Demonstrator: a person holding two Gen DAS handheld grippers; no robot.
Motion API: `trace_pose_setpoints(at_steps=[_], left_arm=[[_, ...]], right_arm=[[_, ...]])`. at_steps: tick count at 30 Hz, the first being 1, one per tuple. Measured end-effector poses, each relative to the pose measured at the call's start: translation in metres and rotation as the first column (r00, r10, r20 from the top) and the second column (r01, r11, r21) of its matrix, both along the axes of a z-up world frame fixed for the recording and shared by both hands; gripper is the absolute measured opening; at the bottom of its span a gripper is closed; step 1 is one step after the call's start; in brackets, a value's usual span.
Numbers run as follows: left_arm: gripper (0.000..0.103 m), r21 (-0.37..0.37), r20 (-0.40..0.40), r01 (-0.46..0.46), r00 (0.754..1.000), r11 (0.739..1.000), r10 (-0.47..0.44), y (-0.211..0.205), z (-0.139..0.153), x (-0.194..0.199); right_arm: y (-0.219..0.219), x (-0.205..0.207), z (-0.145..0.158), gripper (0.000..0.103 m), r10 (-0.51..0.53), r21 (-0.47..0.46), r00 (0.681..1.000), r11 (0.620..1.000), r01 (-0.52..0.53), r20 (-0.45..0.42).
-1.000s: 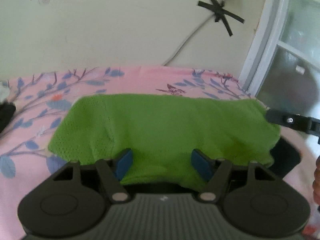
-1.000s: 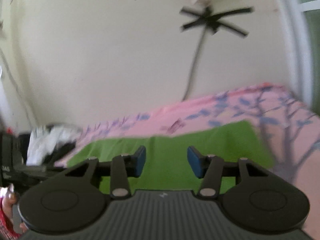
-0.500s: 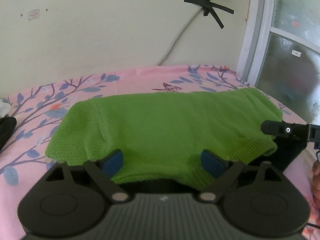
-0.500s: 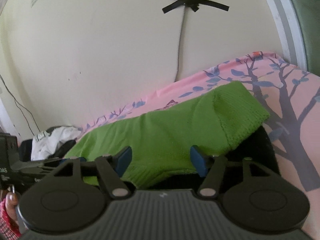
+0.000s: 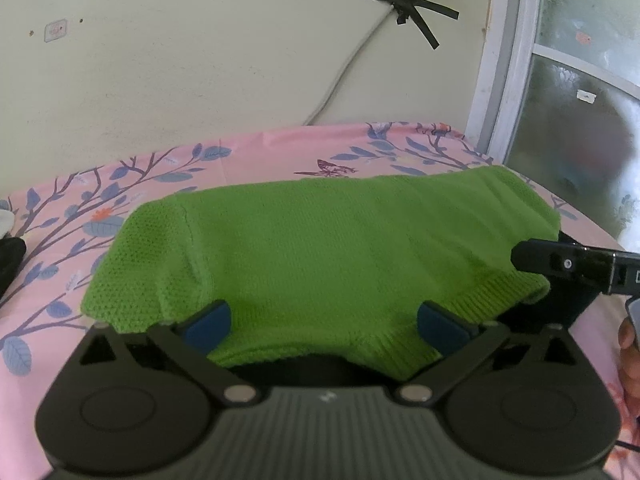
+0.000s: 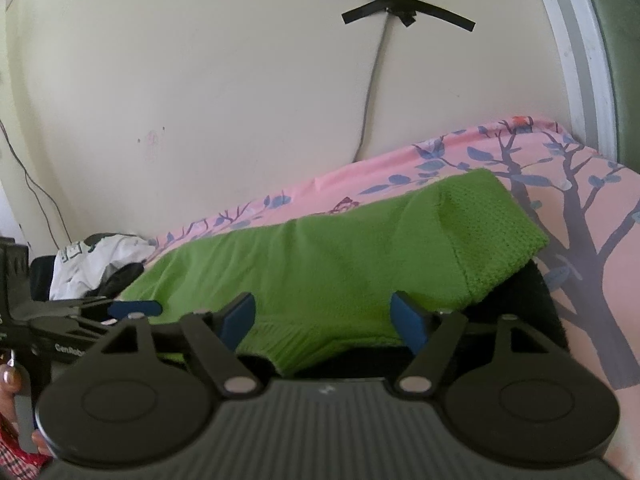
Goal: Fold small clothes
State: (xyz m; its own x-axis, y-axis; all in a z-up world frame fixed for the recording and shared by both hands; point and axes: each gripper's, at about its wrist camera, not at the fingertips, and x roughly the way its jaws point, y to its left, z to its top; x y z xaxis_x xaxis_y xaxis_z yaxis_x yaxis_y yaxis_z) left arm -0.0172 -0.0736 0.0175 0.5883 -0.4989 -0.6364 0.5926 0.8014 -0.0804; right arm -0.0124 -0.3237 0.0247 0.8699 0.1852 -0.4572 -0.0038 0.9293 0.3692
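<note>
Garment: I see a green knitted sweater (image 5: pixel 320 248) lying flat across the pink bedsheet (image 5: pixel 120 184) with its blue branch-and-leaf print; the ribbed hem faces me, and one sleeve end shows at each side.
Beneath the garment: something dark (image 6: pixel 516 304) sticks out under its near edge. I can't make out what it is from either camera.
Left gripper (image 5: pixel 322 322): my jaws are opening, now spread very wide. The blue pads (image 5: pixel 206 322) stand over the hem with knit between them, and they do not press on it, as far as I can judge.
Right gripper (image 6: pixel 324 320): jaws also opening, at a moderate spread. Its pads (image 6: pixel 408 320) sit above the hem near the right sleeve, with cloth between them and no pinch that I can see.
Cross view: from the left camera I catch the right tool's black finger (image 5: pixel 560 264) at the sweater's right edge; from the right camera the left tool's blue pad (image 6: pixel 134 308) shows at the sweater's left end.
Hands: a bit of my hand (image 5: pixel 628 356) shows at the left view's right border.
Background: cream wall (image 5: pixel 200 60), a cable held by crossed black tape (image 5: pixel 408 4), a window frame (image 5: pixel 508 60) on the right.
Other clothes: a white and dark heap (image 6: pixel 100 264) lies beyond the sweater's left end.
</note>
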Motion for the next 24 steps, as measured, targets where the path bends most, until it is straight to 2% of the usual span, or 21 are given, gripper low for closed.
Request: trace_pose_setpoints(at_steps=[11, 24], left_arm=[[0.103, -0.128, -0.055, 0.012, 0.998, 0.992, -0.019, 0.018, 0.001, 0.008], [0.103, -0.12, -0.058, 0.014, 0.998, 0.993, -0.021, 0.016, 0.002, 0.007]], right_arm=[[0.002, 0.0, -0.001, 0.07, 0.003, -0.009, 1.0, 1.0, -0.003, -0.001], [0.002, 0.0, -0.001, 0.07, 0.003, -0.006, 1.0, 1.0, -0.003, 0.001]])
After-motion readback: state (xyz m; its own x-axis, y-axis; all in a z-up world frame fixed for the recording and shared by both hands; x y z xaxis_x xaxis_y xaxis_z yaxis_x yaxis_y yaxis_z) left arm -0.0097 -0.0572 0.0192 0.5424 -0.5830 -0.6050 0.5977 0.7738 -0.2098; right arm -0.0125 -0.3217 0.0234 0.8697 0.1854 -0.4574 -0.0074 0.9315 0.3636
